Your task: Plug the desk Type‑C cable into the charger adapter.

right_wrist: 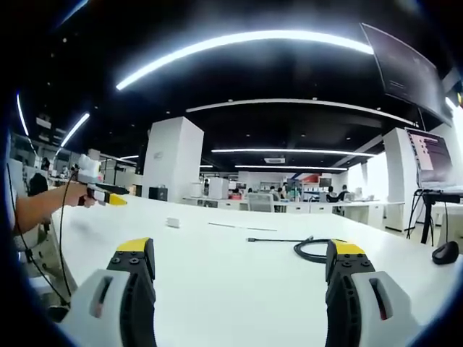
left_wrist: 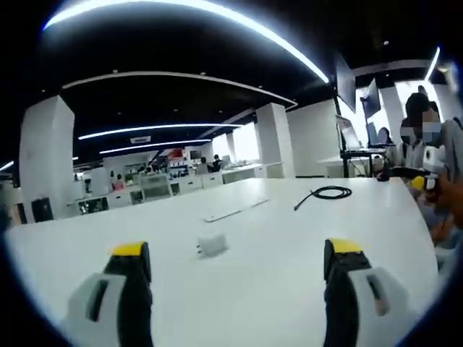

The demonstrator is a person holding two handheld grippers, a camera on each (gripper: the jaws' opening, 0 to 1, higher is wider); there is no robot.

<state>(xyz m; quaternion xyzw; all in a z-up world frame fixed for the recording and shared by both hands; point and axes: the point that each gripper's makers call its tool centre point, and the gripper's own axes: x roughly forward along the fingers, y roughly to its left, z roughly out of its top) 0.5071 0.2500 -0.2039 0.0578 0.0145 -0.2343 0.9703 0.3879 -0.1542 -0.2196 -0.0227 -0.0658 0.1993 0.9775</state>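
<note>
A small white charger adapter (left_wrist: 212, 244) lies on the white desk (left_wrist: 275, 289), just ahead of my left gripper (left_wrist: 236, 249), whose jaws stand wide open and apart from it. The black Type‑C cable (left_wrist: 329, 192) lies coiled farther back to the right, its plug end stretched out to the left. In the right gripper view the cable (right_wrist: 309, 249) sits close ahead, slightly right, with its plug (right_wrist: 250, 239) pointing left. My right gripper (right_wrist: 239, 247) is open and holds nothing. The adapter (right_wrist: 173, 223) shows small at the far left, near the left gripper (right_wrist: 107, 196) held in a hand.
A flat white strip (left_wrist: 235, 210) lies on the desk behind the adapter. A black mouse (right_wrist: 445, 252) rests at the right edge, beside a monitor on a stand (right_wrist: 432, 159). A person (left_wrist: 427, 152) sits at the desk's right end. Office desks and pillars fill the background.
</note>
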